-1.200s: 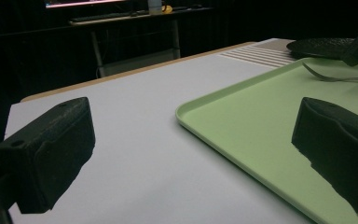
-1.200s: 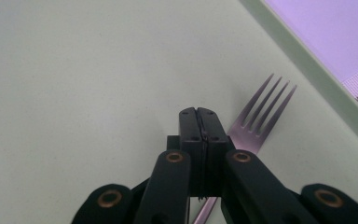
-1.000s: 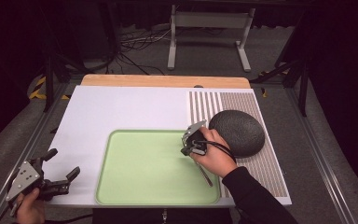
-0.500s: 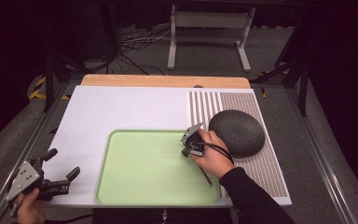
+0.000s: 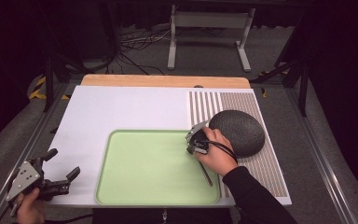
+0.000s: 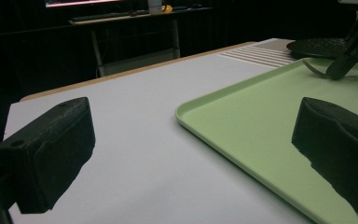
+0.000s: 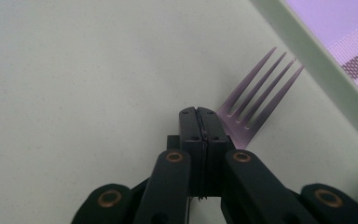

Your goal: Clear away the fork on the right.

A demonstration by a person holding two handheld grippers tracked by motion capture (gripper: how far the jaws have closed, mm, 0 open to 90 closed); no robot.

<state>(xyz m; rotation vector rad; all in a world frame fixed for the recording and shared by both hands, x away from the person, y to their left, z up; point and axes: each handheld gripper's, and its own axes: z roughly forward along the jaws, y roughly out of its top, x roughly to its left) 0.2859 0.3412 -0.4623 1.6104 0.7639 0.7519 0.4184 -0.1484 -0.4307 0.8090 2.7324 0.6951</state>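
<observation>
A metal fork (image 7: 256,98) lies on the pale green tray (image 5: 144,198), its tines by the tray's right rim and its handle (image 5: 206,175) running toward the front. My right gripper (image 7: 199,114) is shut, jaws pressed together over the fork's neck, and the fork emerges beside the right jaw, not between the two. From above, the right gripper (image 5: 193,142) sits at the tray's right edge in a hand. My left gripper (image 5: 63,162) is open at the front left corner of the white mat, nothing between its jaws (image 6: 191,154).
A dark grey domed object (image 5: 240,130) rests on a striped placemat (image 5: 261,170) just right of the right hand. The tray's near rim (image 6: 242,140) lies ahead of the left gripper. A wooden board edge (image 5: 163,80) borders the far side.
</observation>
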